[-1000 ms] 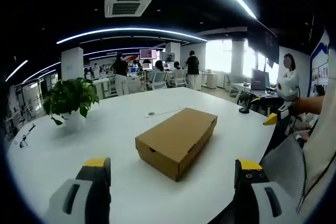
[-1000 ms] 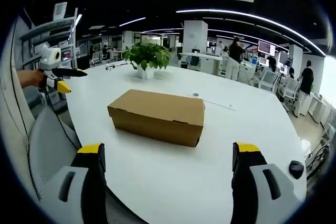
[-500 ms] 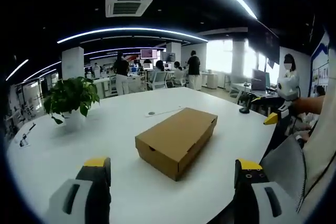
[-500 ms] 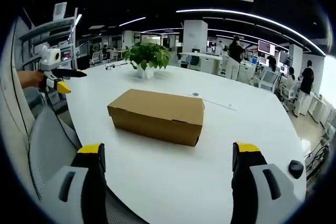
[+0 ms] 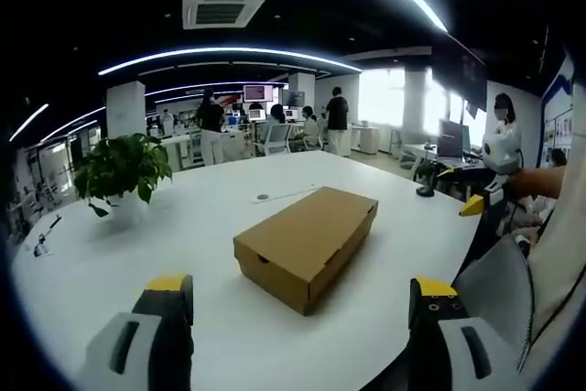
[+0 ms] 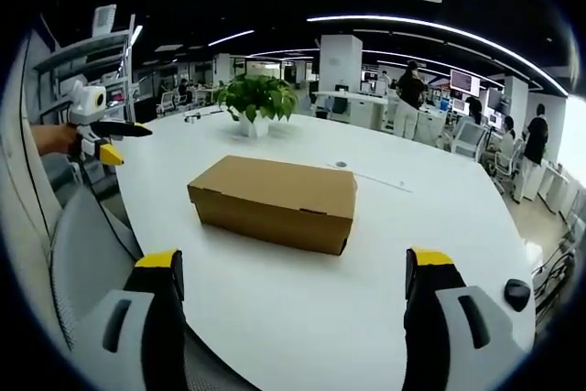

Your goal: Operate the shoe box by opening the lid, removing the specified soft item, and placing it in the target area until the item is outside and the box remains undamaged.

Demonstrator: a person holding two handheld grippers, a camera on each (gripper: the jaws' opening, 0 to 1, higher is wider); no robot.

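Observation:
A brown cardboard shoe box (image 5: 307,244) lies shut on the round white table (image 5: 211,226), lid down and flat. In the right gripper view the same shoe box (image 6: 275,201) sits mid-table. My left gripper (image 5: 298,341) stands open near the table's near edge, well short of the box, nothing between its jaws. My right gripper (image 6: 293,336) is open too, apart from the box. The left gripper (image 6: 96,135) also shows at the left of the right gripper view, and the right gripper (image 5: 490,171) at the right of the left gripper view. The soft item is hidden.
A potted green plant (image 5: 121,176) stands on the table's far side; the plant (image 6: 259,103) sits behind the box. A grey chair (image 6: 87,254) is beside the table edge. A small dark object (image 6: 517,295) lies at the table's right. People stand among desks beyond.
The left gripper view has shifted very slightly, so the box sits a touch further left. Nothing else has moved.

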